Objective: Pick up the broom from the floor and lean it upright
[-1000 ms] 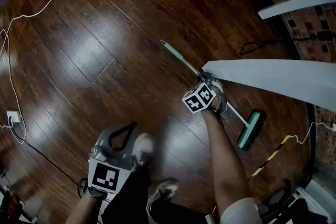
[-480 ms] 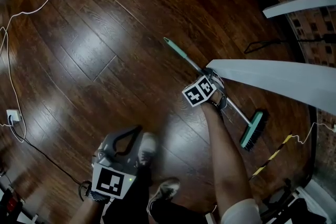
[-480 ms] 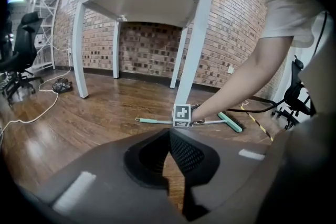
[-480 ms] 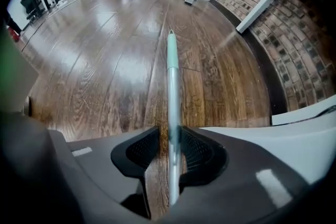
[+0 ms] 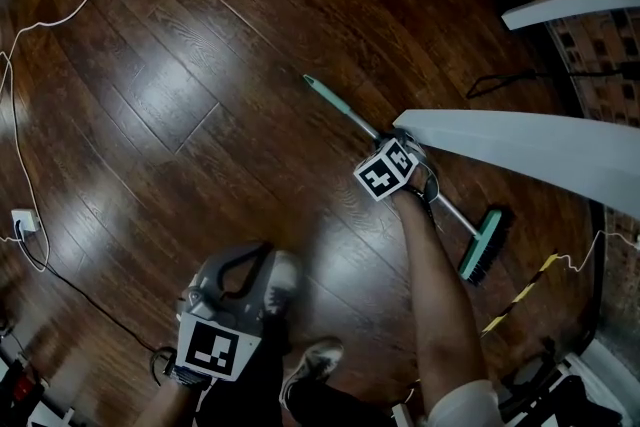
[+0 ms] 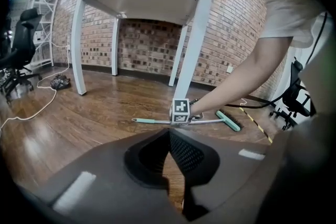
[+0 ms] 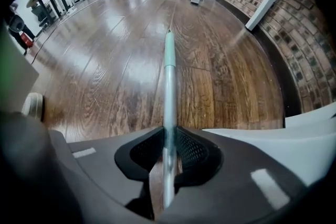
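Note:
The broom [image 5: 345, 112] lies on the dark wood floor, a metal handle with a teal grip and a teal brush head [image 5: 480, 245]. My right gripper [image 5: 400, 170] points straight down over the middle of the handle. Its jaws are closing, and the handle [image 7: 169, 76] runs between the pads [image 7: 186, 150], which press on it. My left gripper [image 5: 238, 263] hangs near my feet, well away from the broom, jaws shut on nothing. From the left gripper view [image 6: 169, 136] the broom [image 6: 152, 121] lies flat on the floor.
A white table leg [image 5: 520, 150] slants just right of the broom. White cables [image 5: 20, 115] trail along the left floor. A yellow-black striped strip [image 5: 520, 295] lies near the brush head. My shoes [image 5: 280, 280] stand beside the left gripper. A brick wall [image 6: 152, 44] stands behind the table.
Little differs: the right gripper stays over the broom handle and tilts slightly. The left gripper and the broom keep their places.

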`<state>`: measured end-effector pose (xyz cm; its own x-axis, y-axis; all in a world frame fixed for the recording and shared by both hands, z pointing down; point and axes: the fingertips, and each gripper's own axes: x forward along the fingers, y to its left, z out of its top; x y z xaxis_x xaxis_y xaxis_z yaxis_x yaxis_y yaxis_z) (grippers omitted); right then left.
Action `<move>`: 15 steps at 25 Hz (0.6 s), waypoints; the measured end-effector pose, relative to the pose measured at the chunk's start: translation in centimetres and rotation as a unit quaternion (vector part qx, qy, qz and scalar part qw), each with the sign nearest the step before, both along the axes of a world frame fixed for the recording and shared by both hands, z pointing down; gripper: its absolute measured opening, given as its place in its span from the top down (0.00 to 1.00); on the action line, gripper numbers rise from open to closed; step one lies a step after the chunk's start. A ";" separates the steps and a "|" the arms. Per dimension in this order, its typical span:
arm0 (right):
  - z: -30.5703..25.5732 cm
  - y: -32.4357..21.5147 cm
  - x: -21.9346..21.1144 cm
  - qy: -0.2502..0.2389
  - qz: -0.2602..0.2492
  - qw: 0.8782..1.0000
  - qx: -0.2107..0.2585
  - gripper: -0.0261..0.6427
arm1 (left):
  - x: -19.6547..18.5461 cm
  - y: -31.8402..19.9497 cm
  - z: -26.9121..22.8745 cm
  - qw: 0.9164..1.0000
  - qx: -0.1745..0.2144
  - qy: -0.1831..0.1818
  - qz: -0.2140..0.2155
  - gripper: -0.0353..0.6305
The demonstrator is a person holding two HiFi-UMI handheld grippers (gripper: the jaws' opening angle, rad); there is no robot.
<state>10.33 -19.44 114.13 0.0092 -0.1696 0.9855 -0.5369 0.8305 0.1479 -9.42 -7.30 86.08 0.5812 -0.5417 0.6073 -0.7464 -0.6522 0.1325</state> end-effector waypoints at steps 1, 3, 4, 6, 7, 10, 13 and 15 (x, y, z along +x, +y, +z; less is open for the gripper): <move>0.0 0.0 0.0 0.002 -0.003 1.000 0.001 0.84 | 0.1 0.0 0.0 1.000 0.001 0.001 0.001 0.94; 0.0 -0.1 -0.2 0.003 -0.008 1.000 0.010 0.85 | 0.1 0.0 0.0 1.000 0.001 0.004 -0.001 0.95; 0.0 -0.1 -0.1 0.000 -0.011 1.000 0.014 0.85 | 0.1 0.1 0.1 1.000 -0.001 0.006 -0.004 0.95; 0.0 0.1 0.3 -0.004 -0.013 1.000 0.017 0.85 | 0.0 0.3 0.2 1.000 -0.006 0.012 -0.011 0.95; 0.0 0.2 0.4 -0.006 -0.012 1.000 0.015 0.85 | -0.1 0.2 0.1 1.000 -0.005 0.012 -0.013 0.94; -0.5 1.2 -0.2 -0.008 -0.011 1.000 0.007 0.83 | -0.7 0.1 -0.4 1.000 0.000 0.005 -0.015 0.95; -1.9 3.5 -0.8 -0.012 -0.024 1.000 0.012 0.83 | -1.6 0.2 -1.6 0.999 -0.014 0.000 -0.034 0.94; -3.9 3.9 -0.7 -0.013 -0.034 0.999 0.022 0.83 | -1.9 -0.3 -3.1 0.999 -0.011 0.002 -0.046 0.95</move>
<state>9.60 -15.51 110.20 -0.0286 -0.2119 0.9769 -0.4842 0.8579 0.1719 -11.37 -7.63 82.93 0.5323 -0.5799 0.6167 -0.8025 -0.5776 0.1495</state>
